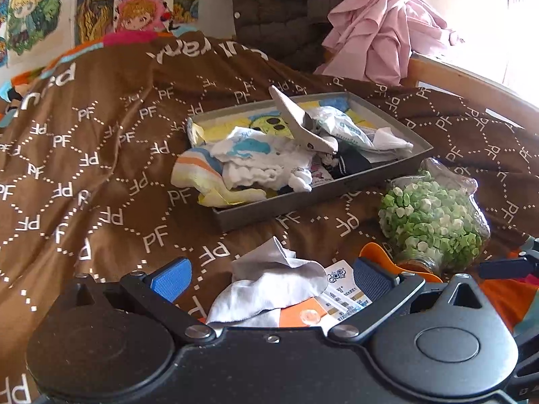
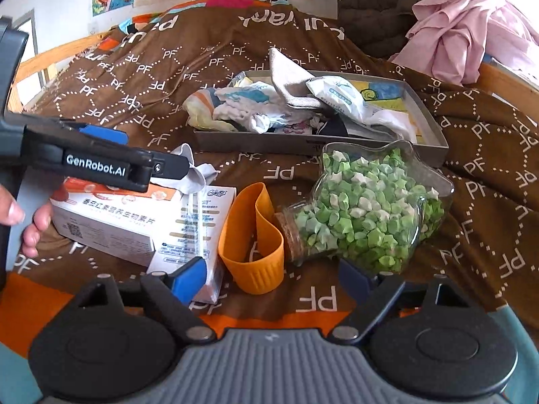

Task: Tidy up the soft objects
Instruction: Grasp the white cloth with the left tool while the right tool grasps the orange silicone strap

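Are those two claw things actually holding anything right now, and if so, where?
No, nothing is held. The left gripper is open, fingers on either side of a grey sock lying on a box. The right gripper is open and empty.

The small print on the white box [image 2: 134, 222] is too tiny to read. The gray sock [image 1: 269, 286] hides part of that box, and more socks lie buried under the sock pile in the gray tray [image 1: 320, 192]. Beside the box, the picture's edge cuts off most of the person's hand [image 2: 23, 225].
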The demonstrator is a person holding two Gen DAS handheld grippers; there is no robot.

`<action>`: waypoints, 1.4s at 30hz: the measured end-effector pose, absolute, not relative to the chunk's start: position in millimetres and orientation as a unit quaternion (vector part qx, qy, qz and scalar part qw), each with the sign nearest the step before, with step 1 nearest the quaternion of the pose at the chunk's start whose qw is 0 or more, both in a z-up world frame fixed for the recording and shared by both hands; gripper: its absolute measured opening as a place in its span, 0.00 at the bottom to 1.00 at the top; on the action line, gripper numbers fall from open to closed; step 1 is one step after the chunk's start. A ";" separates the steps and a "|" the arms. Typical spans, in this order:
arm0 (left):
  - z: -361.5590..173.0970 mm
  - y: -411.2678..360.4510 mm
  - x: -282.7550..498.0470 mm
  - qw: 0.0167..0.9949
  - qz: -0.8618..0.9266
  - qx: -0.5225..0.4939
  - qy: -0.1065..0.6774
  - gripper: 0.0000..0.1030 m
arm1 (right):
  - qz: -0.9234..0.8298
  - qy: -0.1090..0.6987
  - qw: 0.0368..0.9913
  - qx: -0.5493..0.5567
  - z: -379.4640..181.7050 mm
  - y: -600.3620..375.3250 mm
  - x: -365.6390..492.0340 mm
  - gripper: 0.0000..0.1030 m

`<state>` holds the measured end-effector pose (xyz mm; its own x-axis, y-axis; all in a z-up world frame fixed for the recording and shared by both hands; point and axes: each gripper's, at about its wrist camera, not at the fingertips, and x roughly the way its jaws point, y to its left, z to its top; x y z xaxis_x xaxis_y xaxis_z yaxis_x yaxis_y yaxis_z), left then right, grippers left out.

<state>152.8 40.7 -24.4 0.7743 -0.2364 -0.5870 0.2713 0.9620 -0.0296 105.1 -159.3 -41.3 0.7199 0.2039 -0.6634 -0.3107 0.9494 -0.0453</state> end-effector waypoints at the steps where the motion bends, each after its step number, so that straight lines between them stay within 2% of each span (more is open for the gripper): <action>1: -25.1 40.9 155.1 0.940 -0.138 0.027 0.310 0.99 | 0.140 0.349 0.923 -0.078 -42.3 -158.4 106.4 0.82; 11: -32.6 48.5 171.6 0.923 -0.169 -0.017 0.344 0.76 | 0.136 0.357 0.920 -0.083 -48.8 -152.9 113.5 0.75; 13: -33.7 49.8 172.3 0.922 -0.171 -0.022 0.348 0.72 | 0.128 0.361 0.919 -0.089 -50.1 -152.6 115.2 0.69; 16: -35.4 50.5 173.9 0.918 -0.171 -0.024 0.356 0.66 | 0.128 0.365 0.918 -0.086 -51.3 -153.2 116.5 0.69; 19: -37.4 50.2 174.8 0.916 -0.173 -0.025 0.362 0.56 | 0.132 0.365 0.917 -0.095 -53.3 -150.1 116.3 0.66; 21: -38.8 49.3 174.8 0.913 -0.176 -0.025 0.366 0.45 | 0.133 0.365 0.916 -0.099 -55.0 -148.2 116.3 0.64; 23: -39.7 48.0 174.3 0.913 -0.177 -0.021 0.368 0.40 | 0.135 0.365 0.916 -0.099 -56.0 -147.0 117.0 0.63; 26: -38.9 47.4 173.0 0.912 -0.183 -0.025 0.366 0.38 | 0.141 0.360 0.917 -0.101 -56.4 -145.4 116.7 0.61; 29: -37.8 46.6 170.8 0.910 -0.197 -0.033 0.362 0.37 | 0.147 0.356 0.917 -0.101 -56.7 -143.5 116.6 0.54; 31: -37.6 43.5 169.2 0.911 -0.199 -0.024 0.361 0.33 | 0.151 0.355 0.917 -0.103 -56.7 -141.7 116.1 0.47; 35: -35.1 40.7 165.4 0.911 -0.205 -0.020 0.358 0.23 | 0.156 0.351 0.917 -0.108 -56.8 -139.2 115.0 0.41; 40: -34.3 35.6 160.8 0.914 -0.204 -0.004 0.352 0.24 | 0.157 0.345 0.919 -0.106 -55.6 -139.3 114.8 0.32; 42: -34.6 32.8 159.7 0.915 -0.201 0.006 0.350 0.31 | 0.159 0.340 0.921 -0.107 -54.8 -139.0 114.4 0.29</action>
<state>159.7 32.8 -34.6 0.6739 -0.3636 -0.6432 0.3715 0.9192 -0.1304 114.4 -139.0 -54.8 0.7185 0.2210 -0.6595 -0.3658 0.9265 -0.0881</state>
